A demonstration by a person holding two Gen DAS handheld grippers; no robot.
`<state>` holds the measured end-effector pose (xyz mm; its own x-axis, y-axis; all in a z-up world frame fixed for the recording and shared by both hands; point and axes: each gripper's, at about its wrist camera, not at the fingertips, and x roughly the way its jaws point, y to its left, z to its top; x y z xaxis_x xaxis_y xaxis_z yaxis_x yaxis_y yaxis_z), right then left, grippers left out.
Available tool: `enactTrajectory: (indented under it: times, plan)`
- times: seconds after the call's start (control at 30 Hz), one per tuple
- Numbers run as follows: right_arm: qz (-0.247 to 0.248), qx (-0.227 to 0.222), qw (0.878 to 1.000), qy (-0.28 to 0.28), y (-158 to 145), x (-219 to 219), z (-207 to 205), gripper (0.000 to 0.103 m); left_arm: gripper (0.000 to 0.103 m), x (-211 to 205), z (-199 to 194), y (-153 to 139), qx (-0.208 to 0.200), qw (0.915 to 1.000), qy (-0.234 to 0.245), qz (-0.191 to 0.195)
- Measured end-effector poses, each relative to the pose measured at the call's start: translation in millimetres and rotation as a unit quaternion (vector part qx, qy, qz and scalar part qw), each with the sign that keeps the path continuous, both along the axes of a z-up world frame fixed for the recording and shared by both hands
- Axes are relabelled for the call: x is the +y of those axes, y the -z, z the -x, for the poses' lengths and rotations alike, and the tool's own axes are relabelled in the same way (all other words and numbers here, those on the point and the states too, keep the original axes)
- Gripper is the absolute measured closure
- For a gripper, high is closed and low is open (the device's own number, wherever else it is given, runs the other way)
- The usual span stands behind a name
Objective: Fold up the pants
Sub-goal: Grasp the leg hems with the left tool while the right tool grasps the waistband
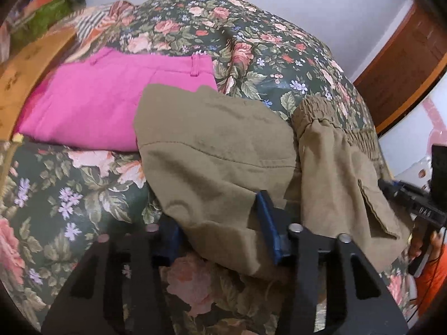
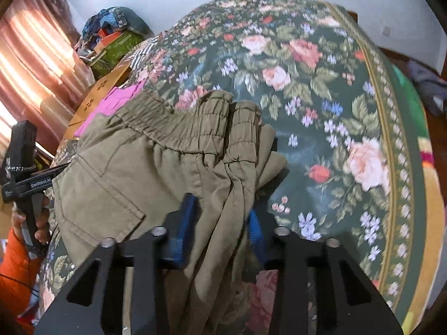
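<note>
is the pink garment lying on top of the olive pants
No, the olive pants overlap the edge of the pink garment, covering its near corner.

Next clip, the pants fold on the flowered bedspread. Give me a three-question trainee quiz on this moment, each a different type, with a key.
1. True or false: the pink pants lie folded beside the olive pants.
2. Multiple choice: what is the right tool clamped on? A) the pink pants B) olive fabric below the elastic waistband C) nothing
3. Short answer: what is between the pads of the left tool?

Key: 1 true. 2 B. 3 A fold of the olive pants; both tools grip that one garment on the floral bedspread.
</note>
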<state>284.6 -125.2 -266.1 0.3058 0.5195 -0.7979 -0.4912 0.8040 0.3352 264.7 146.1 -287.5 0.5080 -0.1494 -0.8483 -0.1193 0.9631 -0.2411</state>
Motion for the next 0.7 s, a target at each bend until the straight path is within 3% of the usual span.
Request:
enactTrajectory:
  times: [0.1,0.27,0.47,0.7]
  plan:
    - [0.010,-0.016,1.000,-0.003,-4,5,-1,0.083,0.082,-3,2,-6,-0.007,0.9995,0.004,-0.029]
    - [0.009,-0.027,1.000,0.002,-13,8,-2,0.087,0.098,1,9,-22,-0.029,0.9994,0.002,-0.018]
    - [-0.002,-0.026,1.000,0.011,-25,5,-1,0.089,0.098,-12,18,-59,-0.075,0.9968,0.025,-0.013]
    - [-0.002,-0.057,0.998,-0.003,-51,12,13,0.091,0.098,-20,27,-86,-0.105,0.9935,0.038,-0.019]
